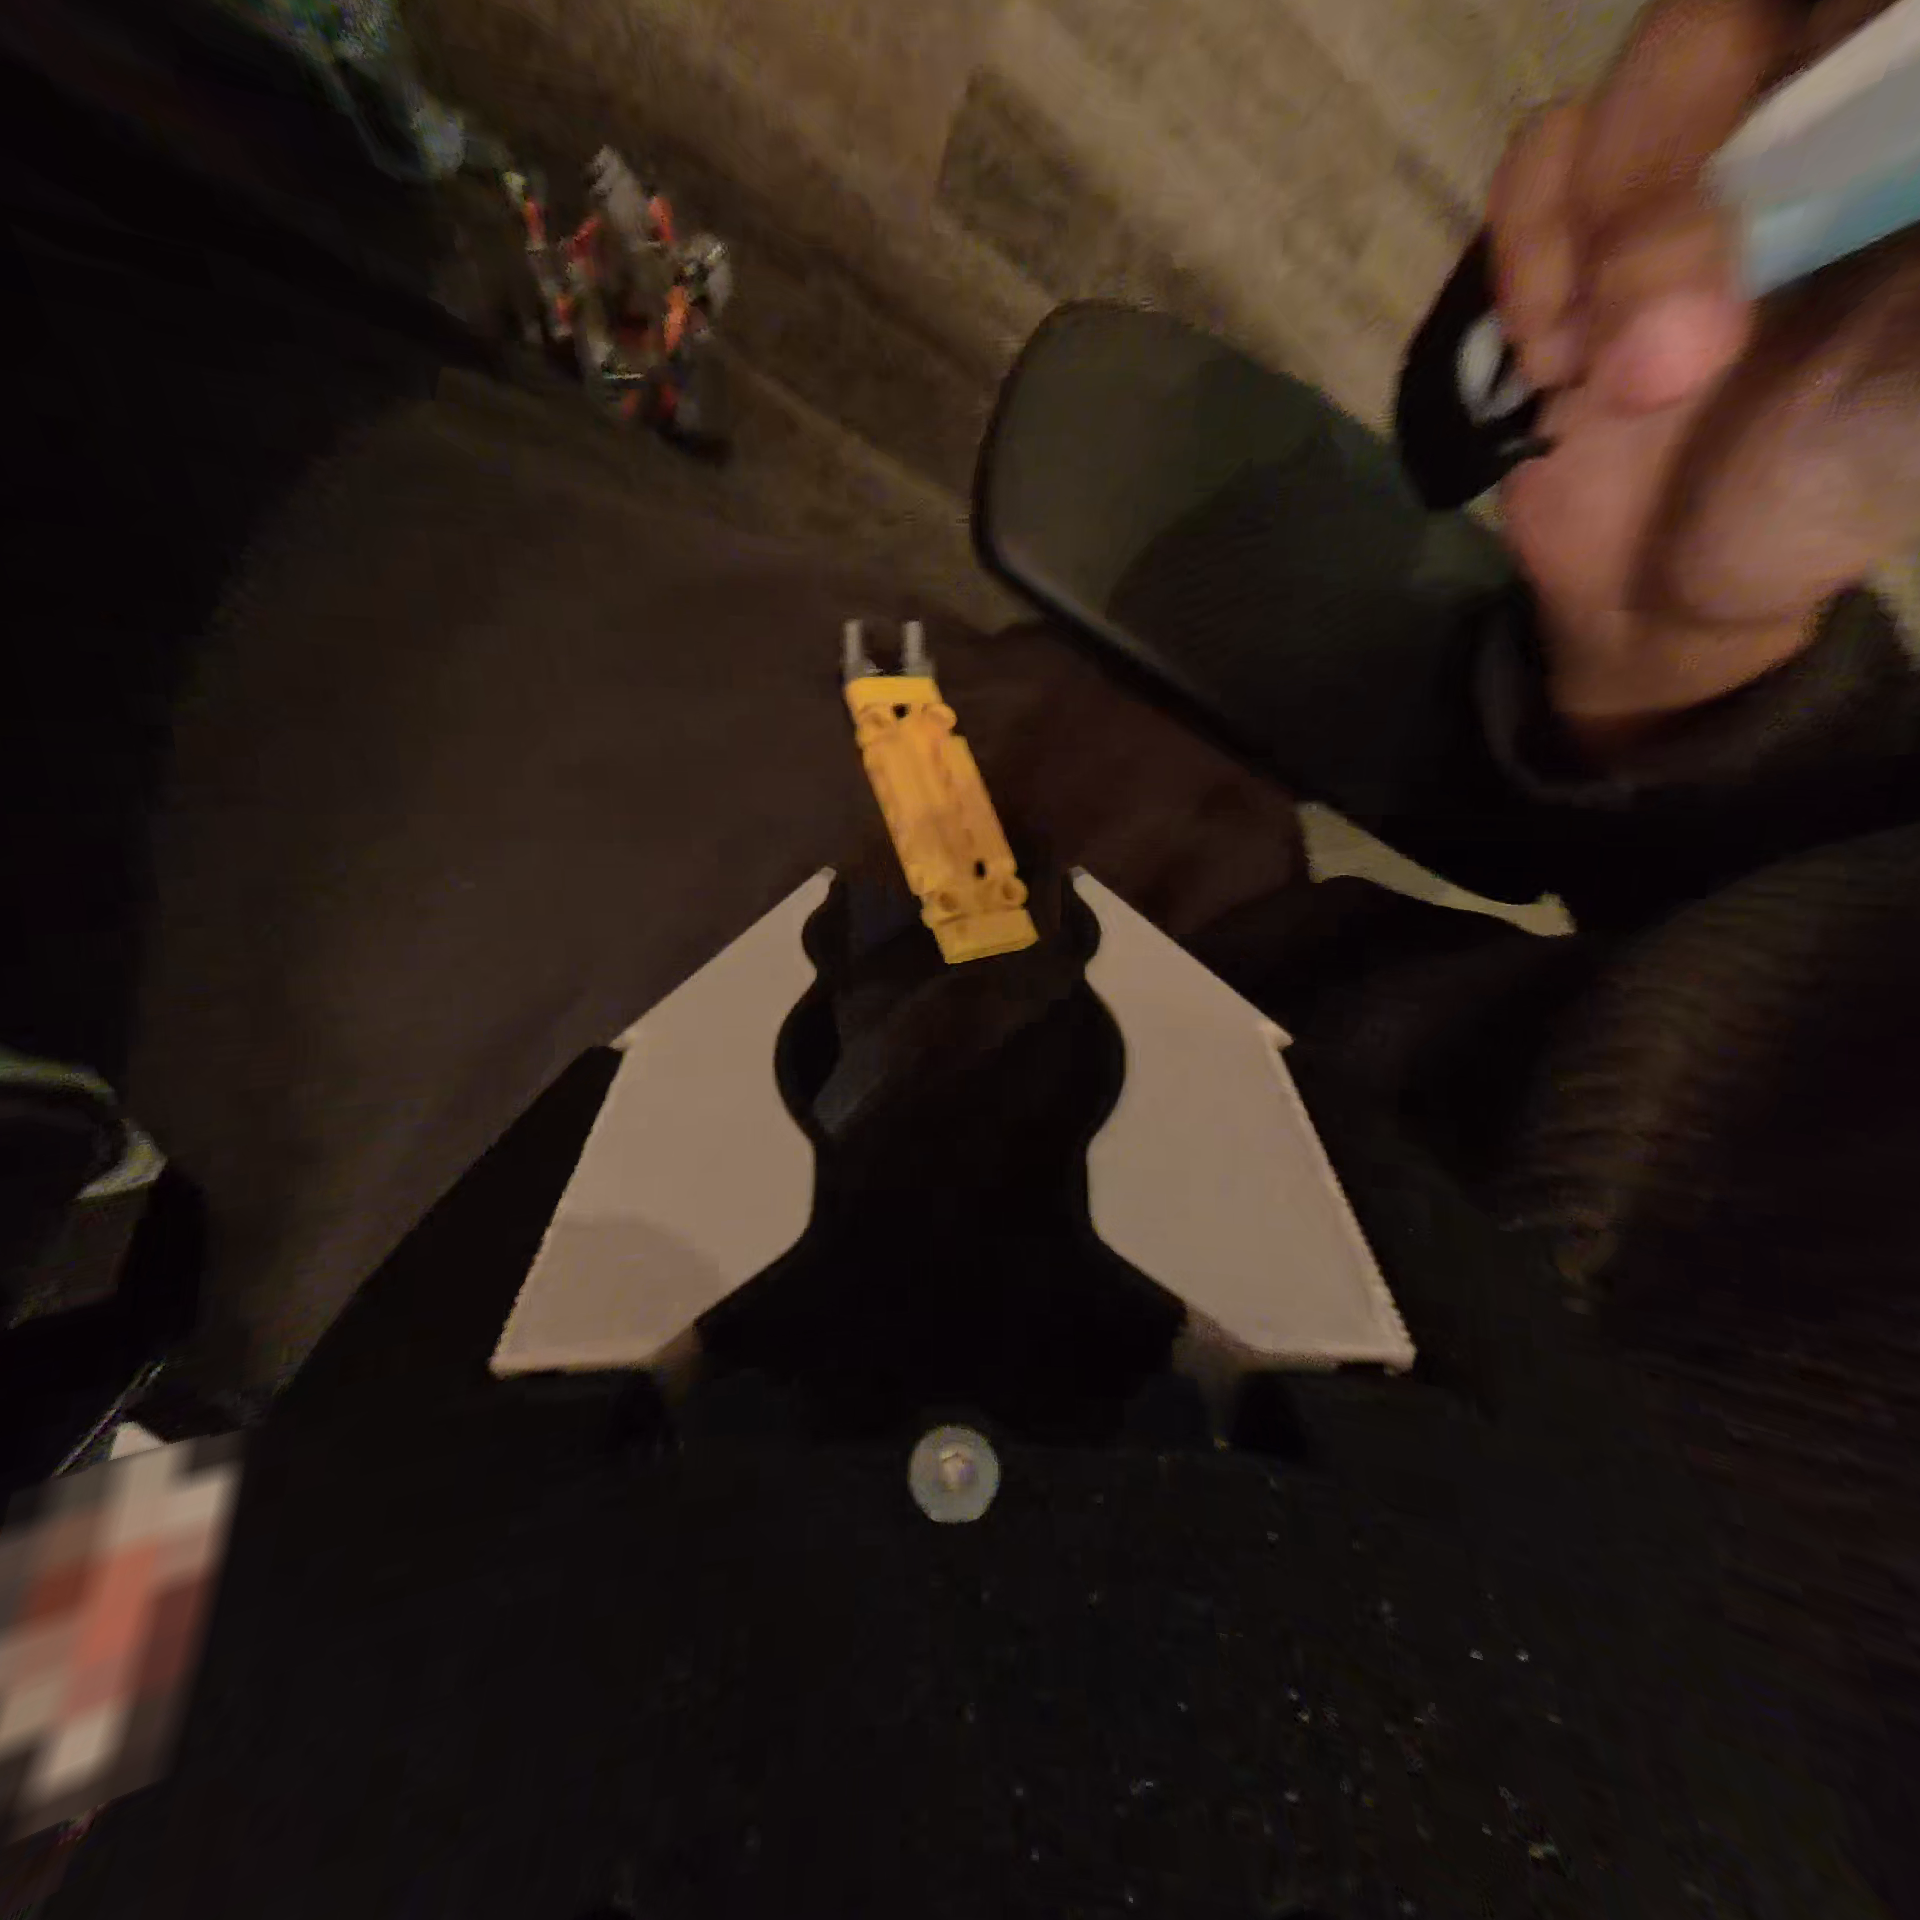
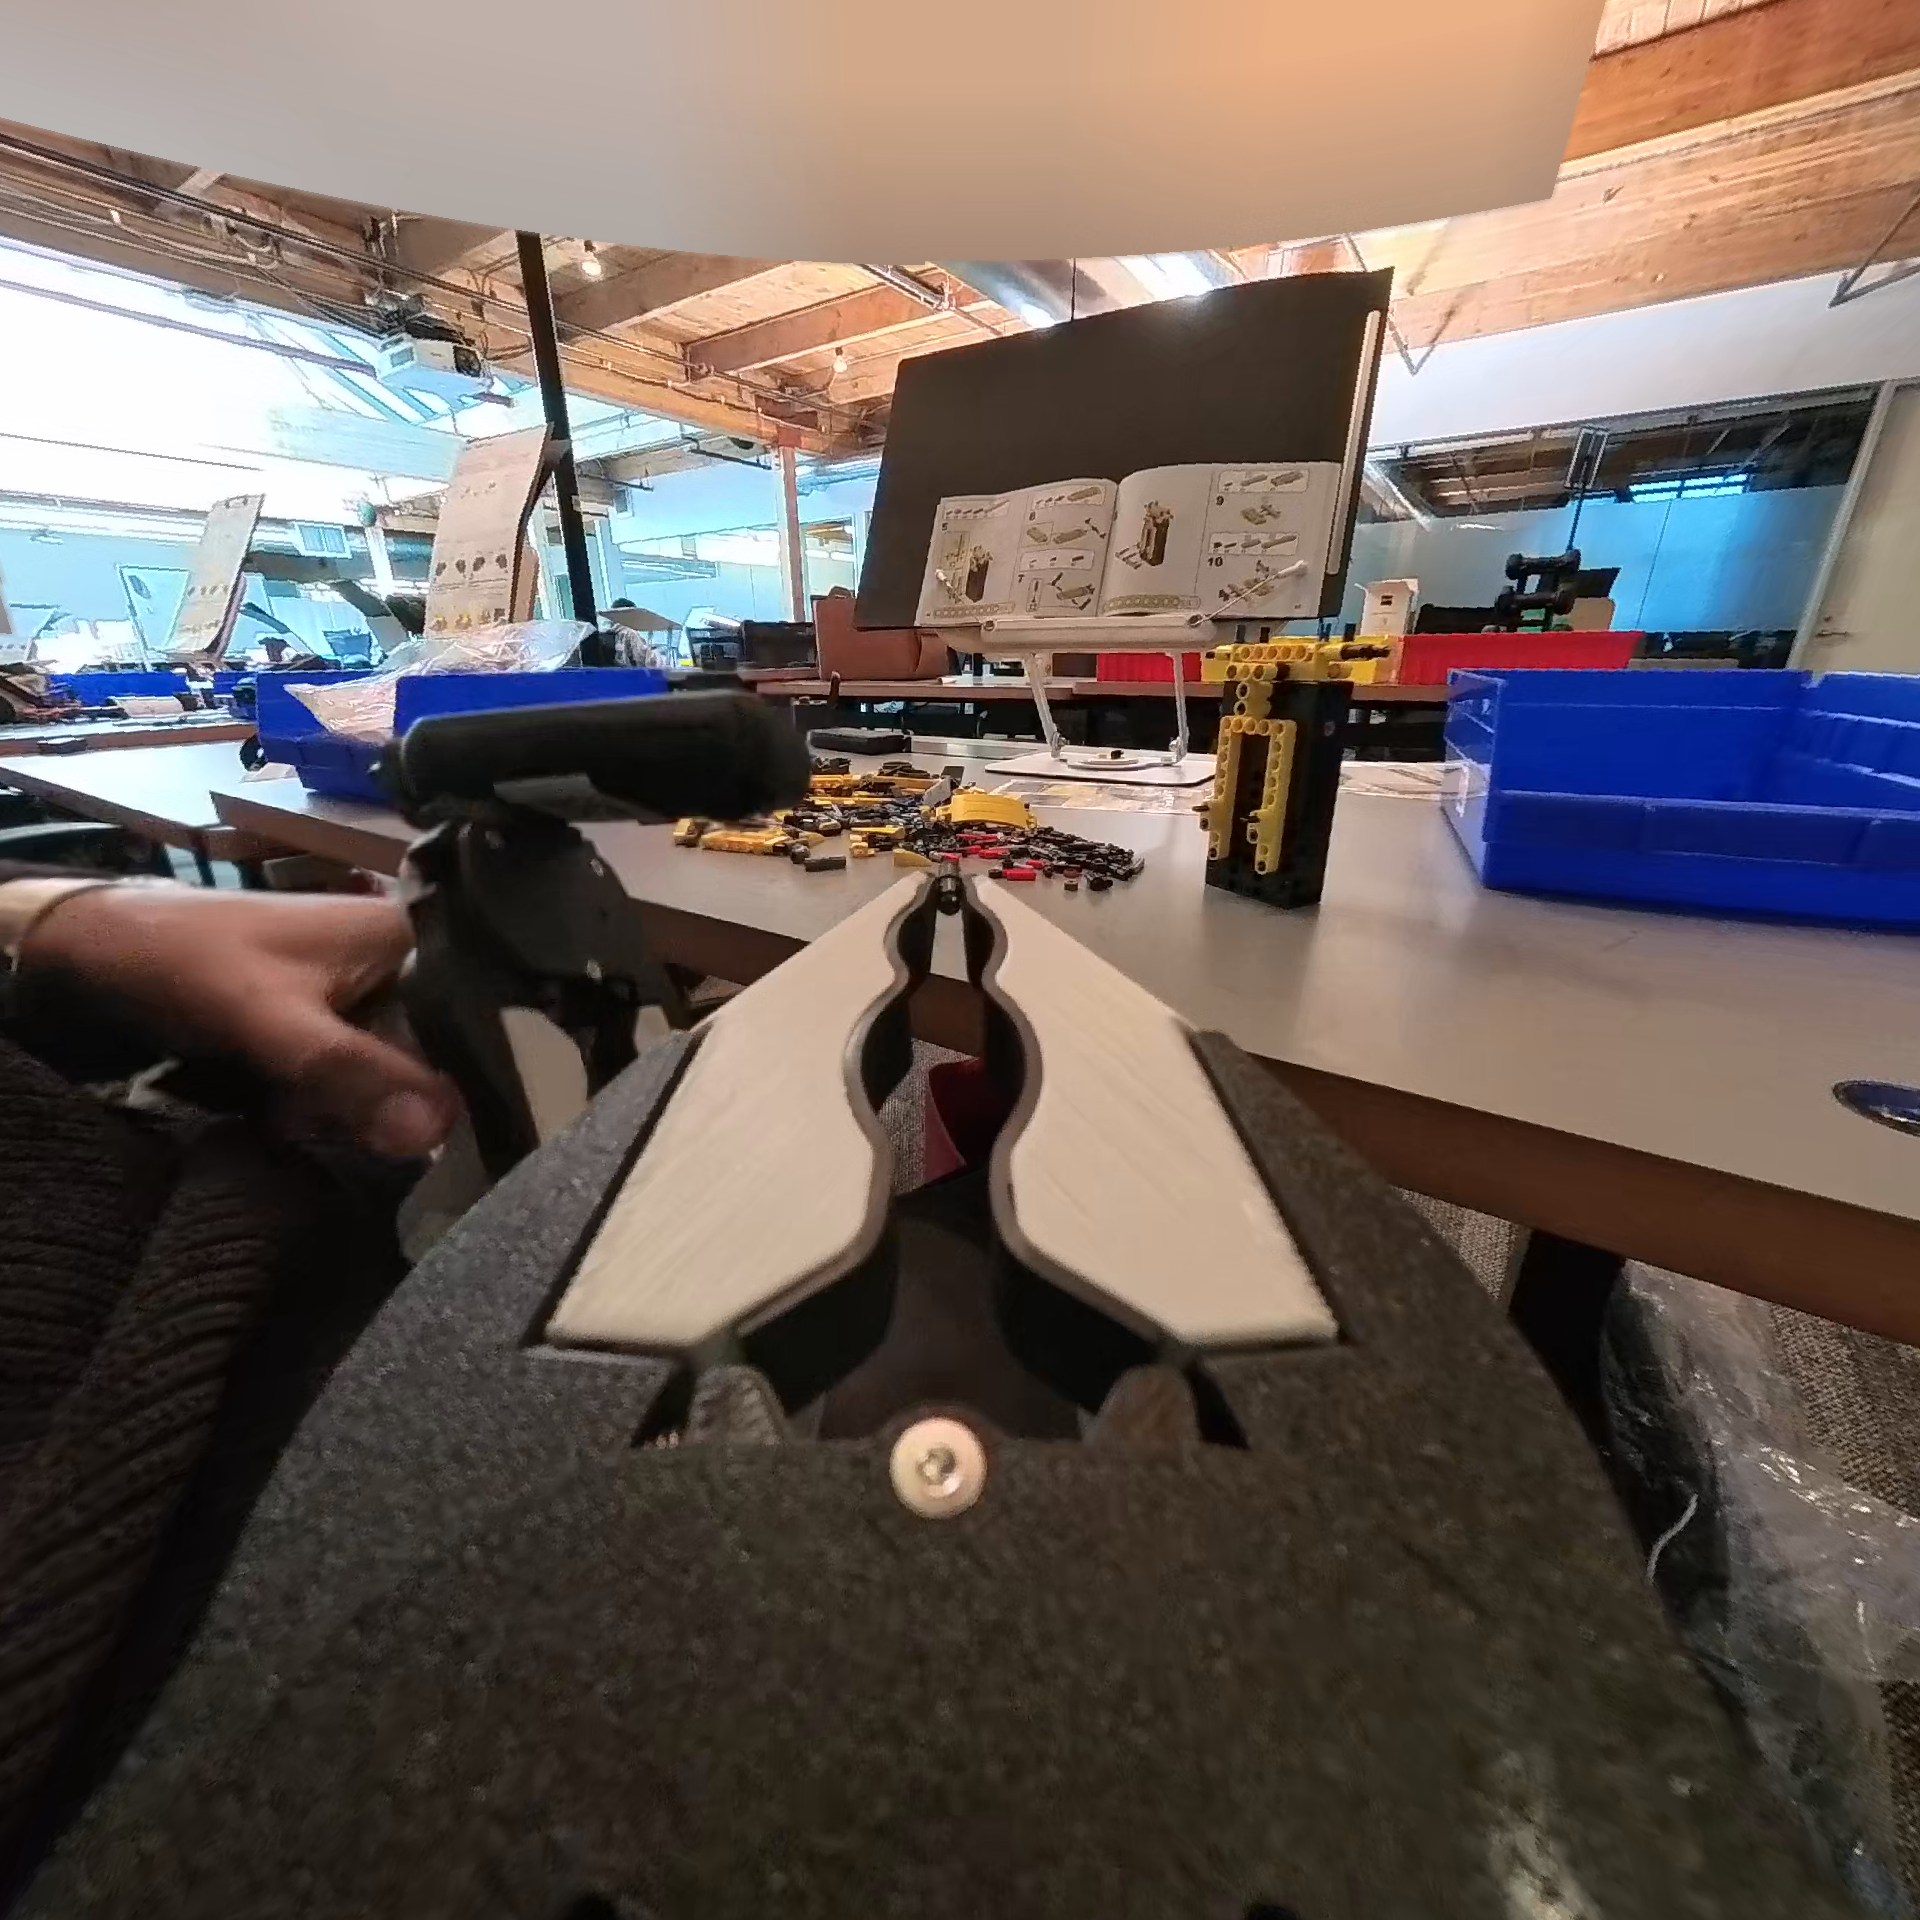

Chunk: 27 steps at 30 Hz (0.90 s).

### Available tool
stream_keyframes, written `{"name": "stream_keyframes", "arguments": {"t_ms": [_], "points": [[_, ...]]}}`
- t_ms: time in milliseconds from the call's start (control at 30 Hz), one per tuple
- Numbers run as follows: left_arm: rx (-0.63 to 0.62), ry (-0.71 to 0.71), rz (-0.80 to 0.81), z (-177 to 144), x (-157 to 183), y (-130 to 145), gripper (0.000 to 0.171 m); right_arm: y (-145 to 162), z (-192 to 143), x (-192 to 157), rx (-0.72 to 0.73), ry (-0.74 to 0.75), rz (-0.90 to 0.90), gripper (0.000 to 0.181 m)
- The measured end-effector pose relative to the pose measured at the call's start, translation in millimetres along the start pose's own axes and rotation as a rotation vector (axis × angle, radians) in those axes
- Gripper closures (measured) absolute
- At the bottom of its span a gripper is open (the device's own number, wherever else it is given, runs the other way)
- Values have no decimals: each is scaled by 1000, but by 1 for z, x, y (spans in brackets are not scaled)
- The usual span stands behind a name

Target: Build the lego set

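In the left wrist view my left gripper (image 1: 951, 899) points down below the table and is shut on a long yellow studded beam (image 1: 935, 810) with a grey fork (image 1: 883, 644) at its far end. The beam sticks out forward past the fingertips over a dark floor. In the right wrist view my right gripper (image 2: 948, 888) is shut on a small black pin (image 2: 948, 896) at its very tips, held just short of the grey table's front edge (image 2: 1455, 1039). The left gripper also shows in the right wrist view (image 2: 509, 914), low at the left, held by a hand (image 2: 260, 987).
On the table lie a pile of loose yellow and black pieces (image 2: 914, 821), a built black-and-yellow tower (image 2: 1273, 790), an open instruction booklet on a stand (image 2: 1122, 540) and blue bins (image 2: 1683, 790) (image 2: 416, 727). A black chair armrest (image 1: 1195, 520) and a blurred hand (image 1: 1662, 416) are below. The left gripper's tips are roughly 15 centimeters from the right gripper's.
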<state>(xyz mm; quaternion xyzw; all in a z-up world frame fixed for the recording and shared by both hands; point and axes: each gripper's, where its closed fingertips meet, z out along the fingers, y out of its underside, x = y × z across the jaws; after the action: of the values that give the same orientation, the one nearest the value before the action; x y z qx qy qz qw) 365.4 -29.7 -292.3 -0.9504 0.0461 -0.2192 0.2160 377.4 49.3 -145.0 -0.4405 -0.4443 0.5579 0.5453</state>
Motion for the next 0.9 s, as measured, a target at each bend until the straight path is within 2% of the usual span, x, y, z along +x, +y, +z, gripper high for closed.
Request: {"name": "stream_keyframes", "arguments": {"t_ms": [200, 333, 400, 500, 700, 800, 900], "points": [[-101, -178, 210, 19, -1, 16, 130, -2, -1, 0, 7, -3, 7, 177], [-147, -191, 296, 27, 1, 21, 131, -3, -1, 0, 9, -1, 2, 177], [-151, -202, 309, 27, 0, 20, 144, -2, -1, 0, 8, -3, 6, 177], [-112, -226, 334, 20, -1, 14, 146, -2, -1, 1, 8, 1, 4, 177], [12, -227, 299, -13, -9, -8, 147, -3, -2, 2, 12, 3, 8, 177], [110, -121, 262, -47, -4, -28, 147, -4, -2, 2, 15, 4, 10, 177], [203, -71, 229, -89, -15, -49, 147, -3, -2, 2, 14, 0, 16, 177]]}}
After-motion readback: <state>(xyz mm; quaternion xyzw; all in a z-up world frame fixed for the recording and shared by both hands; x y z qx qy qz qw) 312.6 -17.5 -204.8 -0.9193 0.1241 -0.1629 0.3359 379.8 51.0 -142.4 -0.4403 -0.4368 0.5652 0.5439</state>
